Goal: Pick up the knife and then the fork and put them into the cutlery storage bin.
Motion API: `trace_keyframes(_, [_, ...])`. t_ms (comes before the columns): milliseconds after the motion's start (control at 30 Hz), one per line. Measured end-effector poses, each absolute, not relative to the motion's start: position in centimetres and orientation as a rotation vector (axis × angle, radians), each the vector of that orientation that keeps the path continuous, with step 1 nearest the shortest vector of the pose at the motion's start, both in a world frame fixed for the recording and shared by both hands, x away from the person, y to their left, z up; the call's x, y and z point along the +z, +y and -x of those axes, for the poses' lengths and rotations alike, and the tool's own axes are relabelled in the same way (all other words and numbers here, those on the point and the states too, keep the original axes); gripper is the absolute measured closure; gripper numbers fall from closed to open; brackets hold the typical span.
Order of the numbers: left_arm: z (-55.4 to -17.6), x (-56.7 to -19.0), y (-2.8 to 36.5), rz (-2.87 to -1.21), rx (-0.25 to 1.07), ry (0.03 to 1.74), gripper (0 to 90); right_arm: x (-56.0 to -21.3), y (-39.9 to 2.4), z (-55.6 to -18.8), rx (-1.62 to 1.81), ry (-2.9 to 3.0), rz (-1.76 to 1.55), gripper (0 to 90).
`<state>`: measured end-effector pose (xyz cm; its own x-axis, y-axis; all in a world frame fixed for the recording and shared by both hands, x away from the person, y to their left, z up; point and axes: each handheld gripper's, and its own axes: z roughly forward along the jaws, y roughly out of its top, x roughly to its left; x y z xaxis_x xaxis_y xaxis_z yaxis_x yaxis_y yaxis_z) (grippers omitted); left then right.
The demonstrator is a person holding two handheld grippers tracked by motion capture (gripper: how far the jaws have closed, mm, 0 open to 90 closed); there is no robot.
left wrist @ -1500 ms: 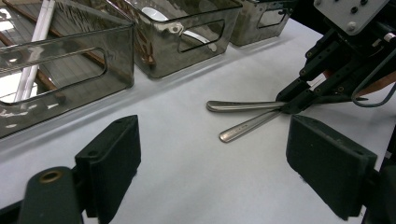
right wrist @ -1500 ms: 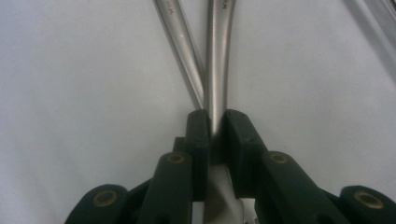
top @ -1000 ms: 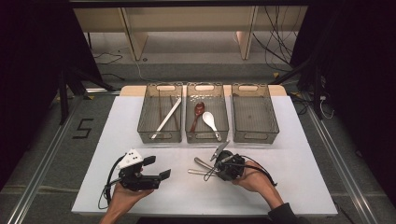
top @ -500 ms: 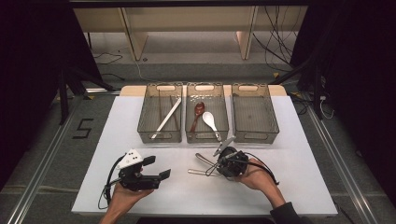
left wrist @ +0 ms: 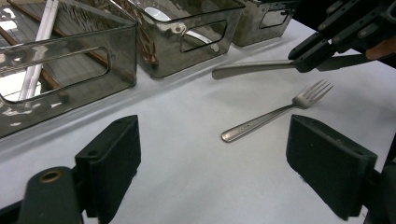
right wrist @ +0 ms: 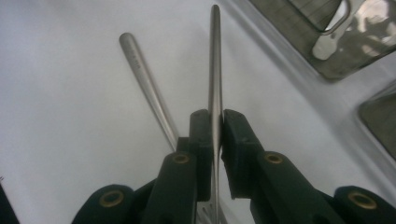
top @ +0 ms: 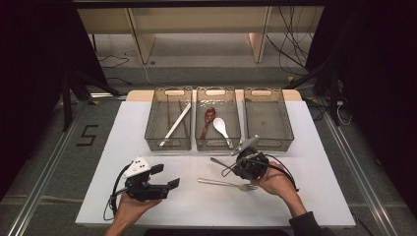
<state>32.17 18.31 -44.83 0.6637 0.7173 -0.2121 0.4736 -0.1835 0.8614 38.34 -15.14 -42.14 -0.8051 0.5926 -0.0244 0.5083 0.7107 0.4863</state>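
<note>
From the high view, the right gripper (top: 235, 164) has its fingers pinched on a metal utensil (top: 220, 162), whose handle sticks out past the fingertips toward the left, clear of the white worktop (top: 319, 162); a fork (top: 227, 184) lies flat just below those fingers, and three smoky bins (top: 218, 142) sit just beyond them. The left gripper (top: 164, 177) hangs well apart, fingers spread on nothing. Over to the left gripper view: its fingers (left wrist: 112, 158) gape wide, the fork (left wrist: 275, 112) lying ahead between them, the held utensil (left wrist: 254, 69) farther on. Right gripper view now: fingers (right wrist: 201, 133) pressed tight on the utensil's (right wrist: 215, 60) edge-on shaft, the fork's handle (right wrist: 144, 84) just left of them.
</note>
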Motion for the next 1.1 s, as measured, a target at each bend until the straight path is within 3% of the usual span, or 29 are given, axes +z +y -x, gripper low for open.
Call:
trace_keyframes(300, [-32.2, -44.8, 18.4, -1.833, 0.291, 0.949, 17.5, -41.2, -15.8, -38.6, 0.730, 2.689, -0.909, 83.3])
trace_keyframes(633, [-32.2, -44.9, 18.3, -1.833, 0.290, 0.952, 17.5, -37.5, -17.7, -39.5, 0.791, 2.586, -0.946, 83.4])
trace_keyframes(1100, [-32.2, -44.9, 18.4, -1.830, 0.283, 0.952, 17.5, -33.4, -21.3, -45.1, 0.735, 2.424, -1.110, 83.4])
